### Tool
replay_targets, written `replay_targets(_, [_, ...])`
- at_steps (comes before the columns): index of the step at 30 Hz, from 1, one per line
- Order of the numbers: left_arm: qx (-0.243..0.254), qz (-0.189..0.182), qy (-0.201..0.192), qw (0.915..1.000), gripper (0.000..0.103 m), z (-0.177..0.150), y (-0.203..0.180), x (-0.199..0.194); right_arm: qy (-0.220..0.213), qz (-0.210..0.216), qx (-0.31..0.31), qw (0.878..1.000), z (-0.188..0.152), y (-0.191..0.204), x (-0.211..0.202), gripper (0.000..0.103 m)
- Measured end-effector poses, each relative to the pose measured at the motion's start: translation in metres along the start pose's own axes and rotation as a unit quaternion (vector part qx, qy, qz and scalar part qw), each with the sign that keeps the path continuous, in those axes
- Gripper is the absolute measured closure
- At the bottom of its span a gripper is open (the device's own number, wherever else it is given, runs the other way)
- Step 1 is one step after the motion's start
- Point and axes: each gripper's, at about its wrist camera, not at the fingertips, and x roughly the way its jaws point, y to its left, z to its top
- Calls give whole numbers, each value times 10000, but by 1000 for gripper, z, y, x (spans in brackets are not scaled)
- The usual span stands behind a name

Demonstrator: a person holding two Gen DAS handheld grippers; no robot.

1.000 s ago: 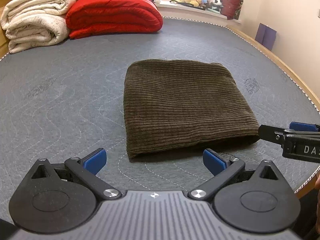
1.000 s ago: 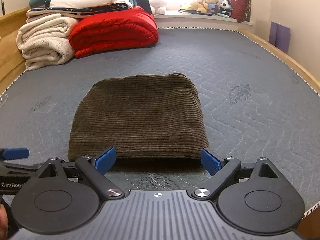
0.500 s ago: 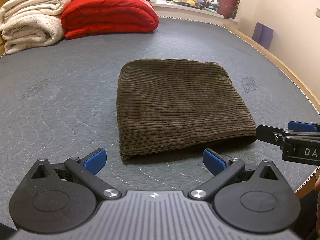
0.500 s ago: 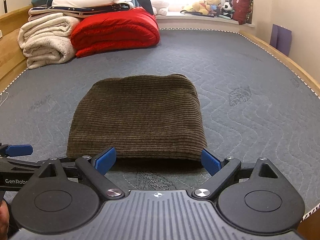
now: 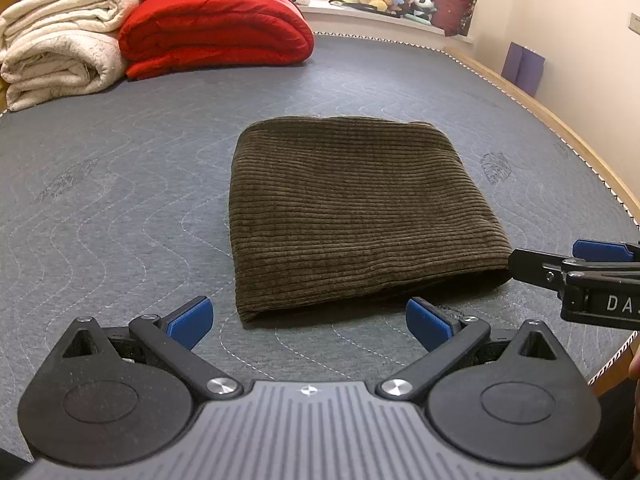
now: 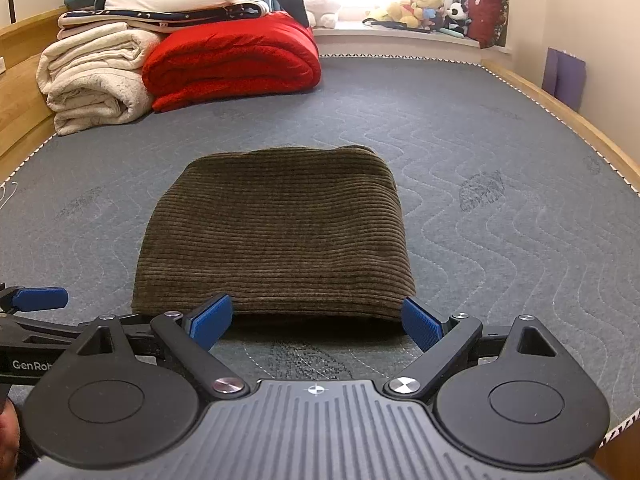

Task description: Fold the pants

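Note:
The brown corduroy pants (image 5: 352, 208) lie folded into a compact rectangle on the grey quilted mattress (image 5: 120, 208); they also show in the right wrist view (image 6: 276, 232). My left gripper (image 5: 308, 320) is open and empty, just short of the pants' near edge. My right gripper (image 6: 316, 320) is open and empty, its blue pads level with the near edge of the pants. The right gripper also shows at the right of the left wrist view (image 5: 576, 268), beside the pants' near right corner. The left gripper's blue fingertip (image 6: 40, 298) shows at the left of the right wrist view.
Folded red (image 6: 236, 60) and cream (image 6: 96, 76) blankets are stacked at the far left of the mattress. Plush toys (image 6: 420, 8) line the window ledge. A wooden bed rail (image 6: 560, 120) runs along the right side, close to the wall.
Both grippers have drifted slightly; the pants have shifted a little left in the left wrist view. The pants lie unchanged and both grippers stay open.

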Motion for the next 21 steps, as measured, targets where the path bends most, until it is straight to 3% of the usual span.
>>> replay_targets(21, [3,-26,-3,10000,0,0,1,0,-6,11,-173,9999,-2,6,1,11])
